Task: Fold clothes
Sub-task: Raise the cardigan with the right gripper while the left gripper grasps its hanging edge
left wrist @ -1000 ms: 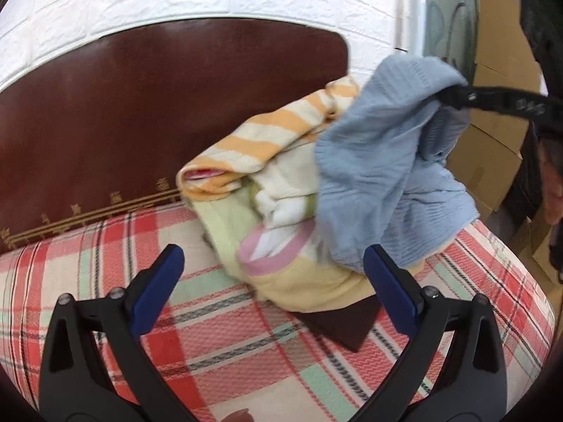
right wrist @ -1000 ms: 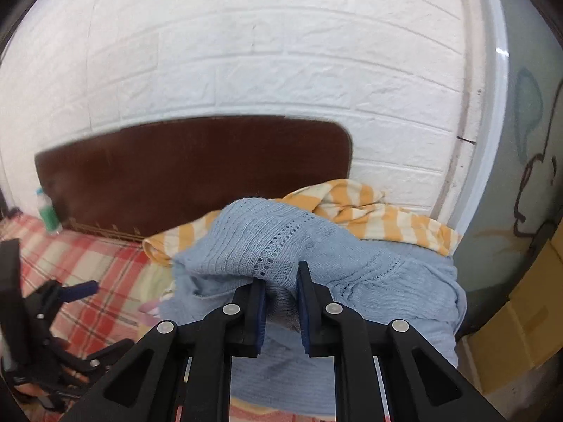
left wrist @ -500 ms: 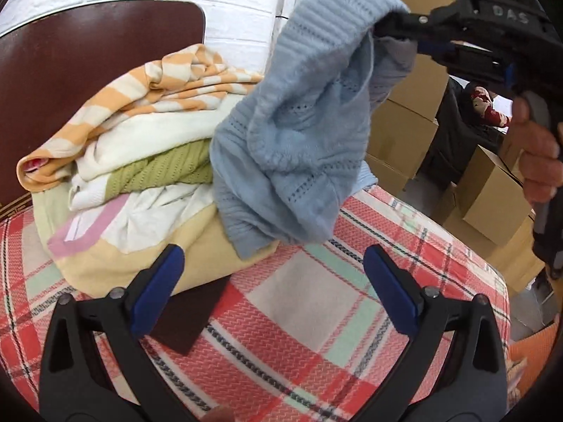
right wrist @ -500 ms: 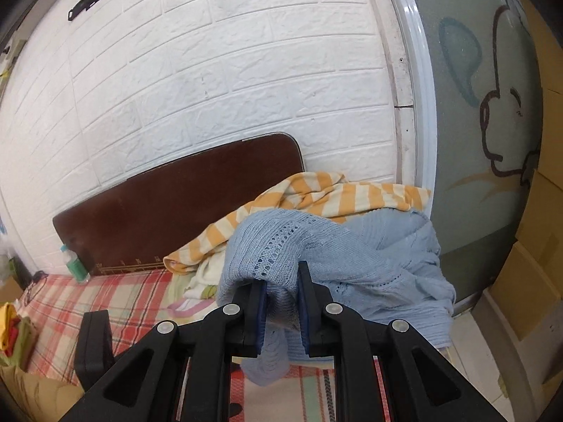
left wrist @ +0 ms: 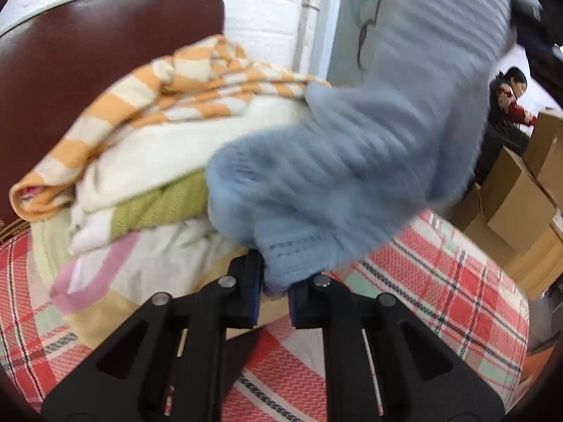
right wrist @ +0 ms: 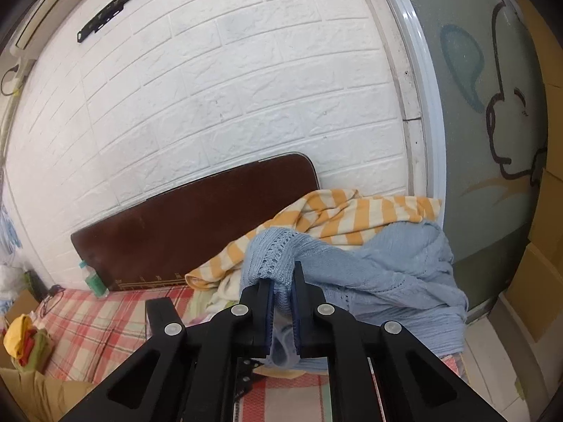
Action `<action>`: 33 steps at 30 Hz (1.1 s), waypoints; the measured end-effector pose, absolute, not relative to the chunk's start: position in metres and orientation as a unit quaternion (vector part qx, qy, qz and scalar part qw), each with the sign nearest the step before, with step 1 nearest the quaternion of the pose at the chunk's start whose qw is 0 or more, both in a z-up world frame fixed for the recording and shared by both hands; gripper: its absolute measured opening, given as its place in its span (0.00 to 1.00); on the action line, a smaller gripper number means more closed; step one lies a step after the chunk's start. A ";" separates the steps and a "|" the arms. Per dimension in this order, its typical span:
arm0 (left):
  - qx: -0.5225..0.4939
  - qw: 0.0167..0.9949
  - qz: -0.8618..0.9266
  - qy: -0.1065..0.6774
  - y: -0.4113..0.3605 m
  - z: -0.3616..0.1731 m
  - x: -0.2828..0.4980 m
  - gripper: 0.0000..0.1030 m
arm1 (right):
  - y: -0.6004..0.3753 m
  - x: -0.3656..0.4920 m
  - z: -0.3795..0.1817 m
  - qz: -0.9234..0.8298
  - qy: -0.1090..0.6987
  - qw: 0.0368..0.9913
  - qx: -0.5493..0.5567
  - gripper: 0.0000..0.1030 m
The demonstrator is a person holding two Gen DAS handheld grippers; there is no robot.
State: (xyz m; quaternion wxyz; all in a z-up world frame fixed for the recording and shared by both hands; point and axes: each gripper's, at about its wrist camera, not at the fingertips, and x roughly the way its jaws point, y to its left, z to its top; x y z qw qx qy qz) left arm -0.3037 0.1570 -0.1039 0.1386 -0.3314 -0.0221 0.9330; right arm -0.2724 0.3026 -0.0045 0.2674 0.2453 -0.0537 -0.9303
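Note:
A light blue knitted sweater (left wrist: 352, 161) hangs in the air above the bed, blurred by motion. My left gripper (left wrist: 274, 277) is closing its jaws on the sweater's lower hem, and the knit sits pinched between the blue pads. In the right wrist view my right gripper (right wrist: 281, 281) is shut on a bunched fold of the same sweater (right wrist: 387, 274), holding it up. Behind it lies a pile of clothes topped by an orange-and-cream striped garment (left wrist: 176, 81), with cream and green pieces below.
The bed has a red plaid cover (left wrist: 440, 281) and a dark brown headboard (left wrist: 88, 52) against a white brick wall. Cardboard boxes (left wrist: 520, 190) and a person (left wrist: 506, 105) are at the right. A green bottle (right wrist: 93, 279) and a bag of clothes (right wrist: 24, 337) sit far left.
My left gripper, wide open before, has come up to the sweater's lower edge and closed on it. The right gripper has lifted the sweater off the pile and kept its grip.

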 end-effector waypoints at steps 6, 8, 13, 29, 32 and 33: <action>-0.316 0.144 0.938 -0.007 0.150 -0.086 -0.303 0.12 | 0.309 -0.273 -0.016 -0.934 -0.055 0.247 0.254 0.06; -0.313 0.148 0.938 -0.009 0.150 -0.089 -0.301 0.12 | 0.314 -0.270 -0.016 -0.933 -0.067 0.249 0.250 0.06; -0.313 0.183 0.932 -0.007 0.167 -0.092 -0.293 0.13 | 0.325 -0.249 0.016 -0.938 -0.092 0.268 0.199 0.06; -0.196 0.249 0.946 -0.060 0.127 0.018 -0.191 0.12 | 0.312 -0.138 0.134 -0.920 -0.105 0.370 0.069 0.06; -0.167 0.264 0.948 -0.068 0.110 0.041 -0.156 0.12 | 0.302 -0.109 0.155 -0.912 -0.098 0.394 0.052 0.06; -0.155 0.267 0.948 -0.073 0.103 0.050 -0.143 0.12 | 0.298 -0.100 0.162 -0.910 -0.096 0.401 0.048 0.06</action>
